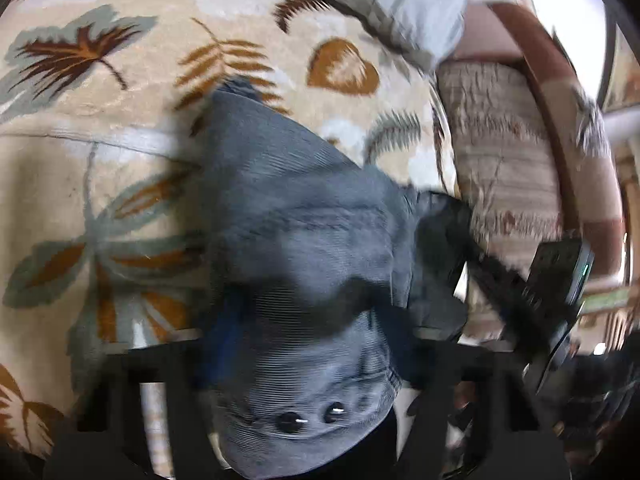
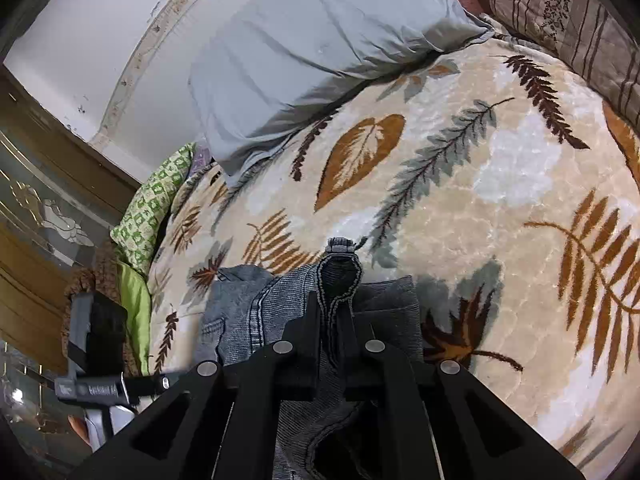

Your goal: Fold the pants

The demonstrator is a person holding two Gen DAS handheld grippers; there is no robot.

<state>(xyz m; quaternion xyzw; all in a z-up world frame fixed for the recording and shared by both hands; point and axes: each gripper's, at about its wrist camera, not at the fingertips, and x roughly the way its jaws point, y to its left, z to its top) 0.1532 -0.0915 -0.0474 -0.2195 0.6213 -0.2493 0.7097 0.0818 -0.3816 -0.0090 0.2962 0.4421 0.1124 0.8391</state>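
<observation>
Grey-blue corduroy pants (image 2: 256, 312) lie bunched on the cream leaf-patterned blanket (image 2: 500, 184), below the pale grey pillow (image 2: 312, 52). The right gripper (image 2: 334, 320) pinches their waistband; the left gripper (image 1: 304, 344) straddles cloth, its grip unclear.

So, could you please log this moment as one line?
task: fold pants | right gripper: jaws shut on pants | left gripper: pants between jaws, grip unclear | surface: leaf-print blanket

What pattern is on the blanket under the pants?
The cream plush blanket carries brown, tan and grey-green leaves and fern fronds, clearest in the right wrist view.
</observation>
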